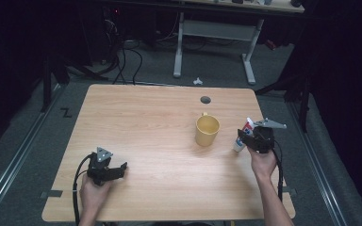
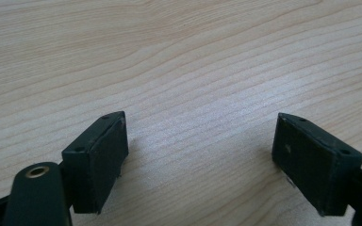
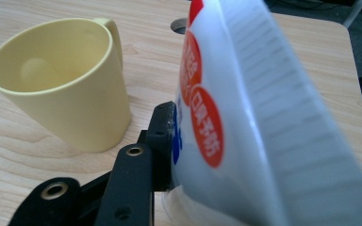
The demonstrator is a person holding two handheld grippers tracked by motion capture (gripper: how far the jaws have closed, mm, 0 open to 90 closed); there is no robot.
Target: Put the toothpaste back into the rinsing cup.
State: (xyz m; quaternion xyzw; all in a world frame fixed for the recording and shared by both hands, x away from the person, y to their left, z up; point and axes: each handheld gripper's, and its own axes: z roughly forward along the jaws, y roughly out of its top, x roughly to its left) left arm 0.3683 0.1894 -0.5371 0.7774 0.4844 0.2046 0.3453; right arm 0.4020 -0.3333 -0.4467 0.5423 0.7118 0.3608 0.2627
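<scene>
A white tube [image 1: 242, 135] with red and blue print stands near the table's right edge, cap end down. My right gripper [image 1: 250, 138] is shut on it. In the right gripper view the white tube [image 3: 264, 117] rises between the jaws, with the left pad [image 3: 162, 136] pressed against its side. A yellow mug [image 1: 207, 130] stands upright a little to the left of the tube; the yellow mug [image 3: 61, 84] is empty inside, handle at the far side. My left gripper [image 1: 118, 170] rests low over the table's near left part, open, and nothing lies between the left gripper's [image 2: 200, 155] jaws.
The wooden table [image 1: 146, 122] has a round cable hole [image 1: 205, 99] near its far edge. Beyond the table stand a white desk frame [image 1: 217, 42] and cables on the floor. Each gripper trails a black cable toward the near edge.
</scene>
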